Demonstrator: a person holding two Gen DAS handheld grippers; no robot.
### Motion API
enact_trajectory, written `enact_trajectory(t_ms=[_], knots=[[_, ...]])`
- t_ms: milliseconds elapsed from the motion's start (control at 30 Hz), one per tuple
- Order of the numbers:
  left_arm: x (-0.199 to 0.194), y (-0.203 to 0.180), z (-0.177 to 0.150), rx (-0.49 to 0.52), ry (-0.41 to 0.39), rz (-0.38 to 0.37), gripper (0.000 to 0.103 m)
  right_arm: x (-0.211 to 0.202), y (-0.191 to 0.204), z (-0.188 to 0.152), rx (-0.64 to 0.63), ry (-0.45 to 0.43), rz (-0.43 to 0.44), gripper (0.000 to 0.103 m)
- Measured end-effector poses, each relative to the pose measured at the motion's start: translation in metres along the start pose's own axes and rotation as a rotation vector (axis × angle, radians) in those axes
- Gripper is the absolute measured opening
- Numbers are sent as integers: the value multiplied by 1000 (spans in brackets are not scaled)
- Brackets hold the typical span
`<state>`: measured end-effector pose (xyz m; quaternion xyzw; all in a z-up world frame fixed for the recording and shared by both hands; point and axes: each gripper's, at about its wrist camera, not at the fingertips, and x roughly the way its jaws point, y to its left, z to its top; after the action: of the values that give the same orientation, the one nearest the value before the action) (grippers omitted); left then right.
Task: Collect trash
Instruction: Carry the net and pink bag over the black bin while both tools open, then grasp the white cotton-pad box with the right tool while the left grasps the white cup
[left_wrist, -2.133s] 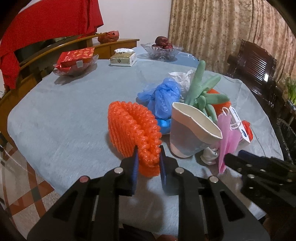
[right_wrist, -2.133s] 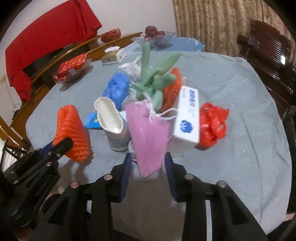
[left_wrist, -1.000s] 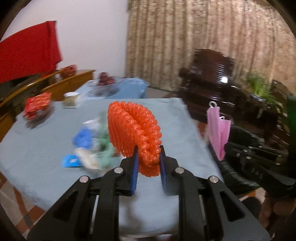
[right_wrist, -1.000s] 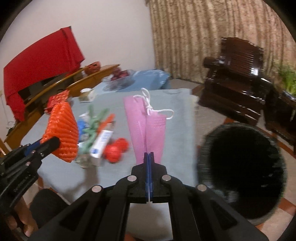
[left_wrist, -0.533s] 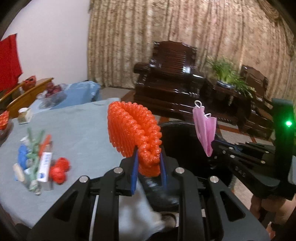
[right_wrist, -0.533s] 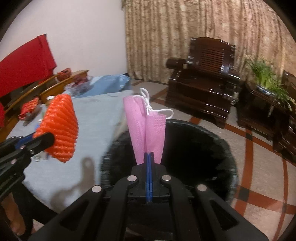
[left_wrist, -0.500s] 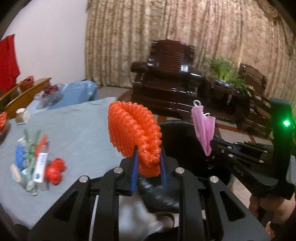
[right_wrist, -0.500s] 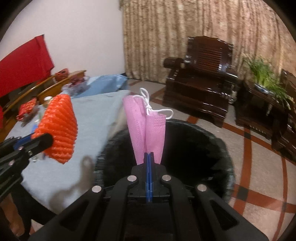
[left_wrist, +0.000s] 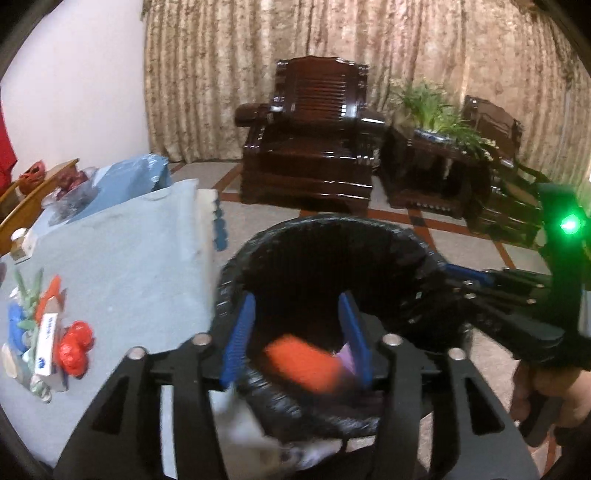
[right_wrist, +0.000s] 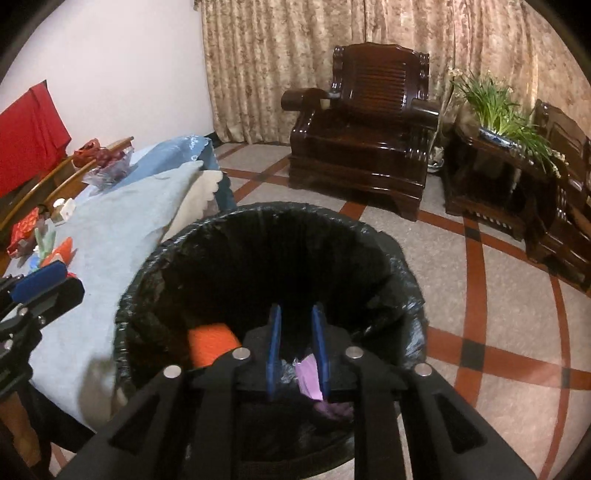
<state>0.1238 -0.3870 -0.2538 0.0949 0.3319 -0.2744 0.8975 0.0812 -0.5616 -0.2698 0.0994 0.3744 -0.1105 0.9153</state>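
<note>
Both grippers hung over the black bin (right_wrist: 236, 236), left gripper (left_wrist: 297, 334) and right gripper (right_wrist: 297, 341) fingers just parted, orange net (left_wrist: 301, 363) and pink mask (right_wrist: 308, 380) dropping inside

A dark carved wooden armchair (right_wrist: 364, 122) stands at twelve o'clock before beige patterned curtains (right_wrist: 295, 55); a green leafy potted plant (right_wrist: 498, 107) sits at two o'clock on a dark wooden side table (right_wrist: 491, 177).

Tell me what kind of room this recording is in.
Likely a home living or dining room: a carved wooden armchair, floor-length curtains, a cloth-covered table and a bin lined with a black bag.
</note>
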Motion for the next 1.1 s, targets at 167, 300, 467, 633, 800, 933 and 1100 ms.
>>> enact_trajectory(t_ms=[167,300,467,633,800,933,1100], knots=[[-32,64,-20,-71,-4,119,92,-15,46,5,-24,-22,40,31],[-59,132,-44,-165,34,279,95,-23,105,7,-54,-33,105,44],[-96,223,-81,-360,71,392,97,-25,196,-4,-121,-15,196,50],[-135,296,-109,-388,55,429,98,-14,279,-22,-166,22,284,50],[-153,341,-118,-386,5,526,98,-4,342,-28,-173,20,307,50],[-148,356,-126,-364,2,540,98,12,379,-31,-155,35,303,50],[-147,370,-149,-397,0,523,98,42,410,-41,-143,63,276,50]])
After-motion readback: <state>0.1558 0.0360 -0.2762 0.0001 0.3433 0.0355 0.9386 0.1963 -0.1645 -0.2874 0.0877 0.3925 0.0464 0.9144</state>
